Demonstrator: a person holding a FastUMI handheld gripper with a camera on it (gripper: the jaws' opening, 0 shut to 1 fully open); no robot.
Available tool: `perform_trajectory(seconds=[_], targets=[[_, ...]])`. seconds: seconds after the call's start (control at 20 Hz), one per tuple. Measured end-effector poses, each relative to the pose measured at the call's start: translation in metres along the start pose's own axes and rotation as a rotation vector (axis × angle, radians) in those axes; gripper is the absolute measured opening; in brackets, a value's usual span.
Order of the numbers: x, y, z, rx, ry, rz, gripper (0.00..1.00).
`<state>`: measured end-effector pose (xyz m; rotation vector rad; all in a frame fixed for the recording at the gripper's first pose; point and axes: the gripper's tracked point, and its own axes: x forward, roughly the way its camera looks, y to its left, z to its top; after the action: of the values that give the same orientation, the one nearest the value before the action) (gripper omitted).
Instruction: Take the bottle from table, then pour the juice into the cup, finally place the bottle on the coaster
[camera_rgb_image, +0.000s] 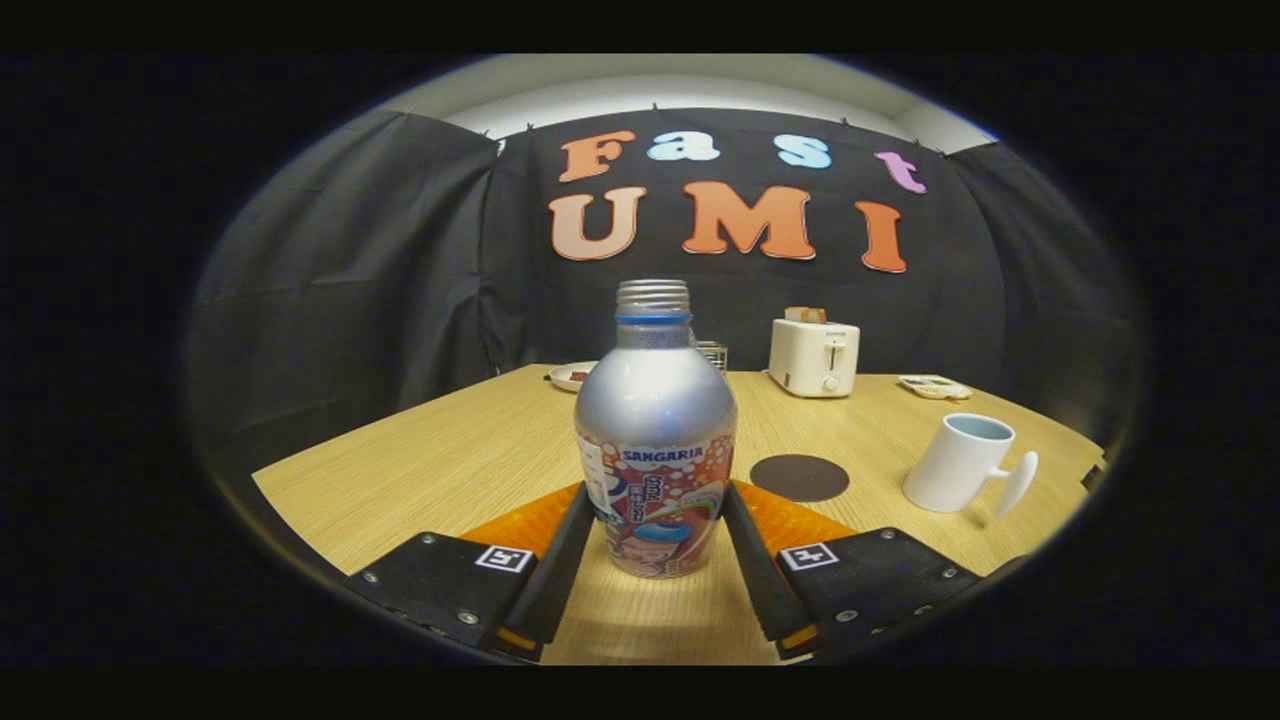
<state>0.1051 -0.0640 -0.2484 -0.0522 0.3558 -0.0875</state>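
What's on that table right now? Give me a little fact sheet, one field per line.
bottle: upright on the table, cap off, between the fingers
fingers: one at each side of the bottle, touching it
coaster: dark, round, bare, beyond the fingers
cup: white, tilted, beside the coaster
toaster: white, at the far edge

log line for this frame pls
phase: grasp | gripper: shut on bottle, upright on table | cup, coaster: beyond fingers, untouched
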Motion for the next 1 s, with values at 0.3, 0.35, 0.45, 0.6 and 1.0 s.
perform_trajectory(seconds=[0.3, 0.35, 0.45, 0.6, 1.0], targets=[[0.000, -0.002, 0.000, 0.007, -0.008, -0.023, 0.74], [0.001, -0.001, 0.001, 0.031, -0.006, -0.017, 0.75], [0.002, -0.003, 0.006, 0.085, -0.015, -0.010, 0.74], [0.004, -0.005, 0.013, 0.197, -0.015, 0.023, 0.75], [0.014, -0.026, 0.025, 0.474, 0.005, 0.068, 0.74]])
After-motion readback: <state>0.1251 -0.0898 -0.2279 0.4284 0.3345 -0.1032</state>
